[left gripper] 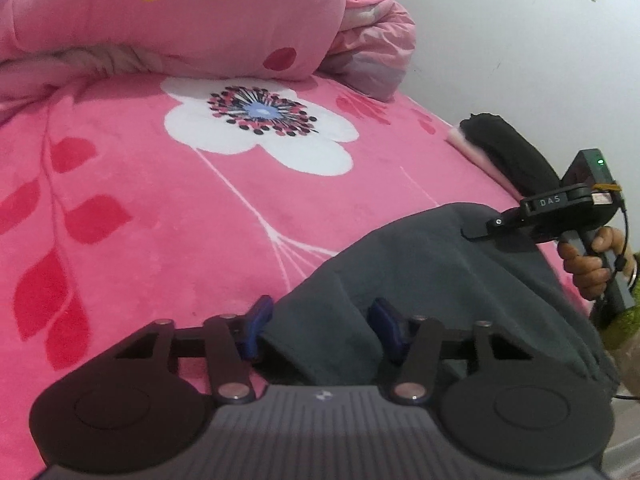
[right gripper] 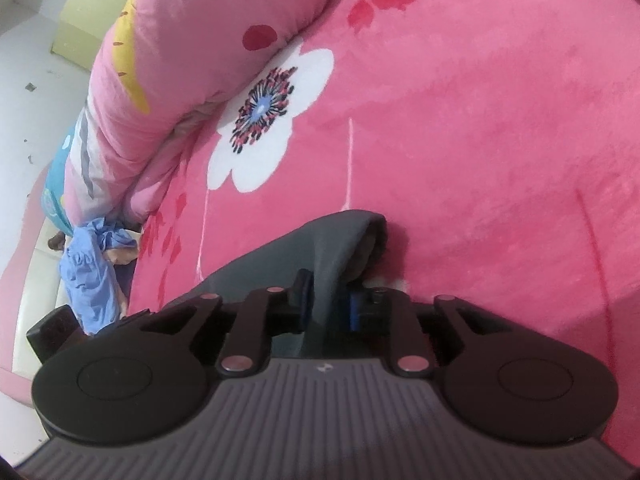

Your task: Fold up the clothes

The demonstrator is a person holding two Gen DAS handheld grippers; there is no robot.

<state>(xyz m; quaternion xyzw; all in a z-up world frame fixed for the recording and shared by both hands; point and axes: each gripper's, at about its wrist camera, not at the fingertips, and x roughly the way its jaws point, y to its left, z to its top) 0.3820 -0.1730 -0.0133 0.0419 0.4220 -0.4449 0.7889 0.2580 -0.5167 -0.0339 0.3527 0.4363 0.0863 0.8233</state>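
Pink floral bed [left gripper: 160,208] carries a grey garment [left gripper: 420,280]; folded pink quilt [left gripper: 180,20] behind.

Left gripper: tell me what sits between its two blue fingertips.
In the left wrist view, a bunched fold of the dark grey garment lies between the fingers of the left gripper, which stand apart.

A bedroom in a home. Ahead of the left claw [left gripper: 320,330] spreads a bed [left gripper: 160,200] covered in a plush pink blanket printed with a big white flower [left gripper: 260,128] and red leaves. Beyond it, a rolled pink quilt [left gripper: 180,16] lies bunched against a plain white wall [left gripper: 520,20]. Left of the right claw [right gripper: 326,300], crumpled blue clothing [right gripper: 92,272] lies at the bed's padded edge, with a pale yellow cabinet [right gripper: 84,16] farther off.
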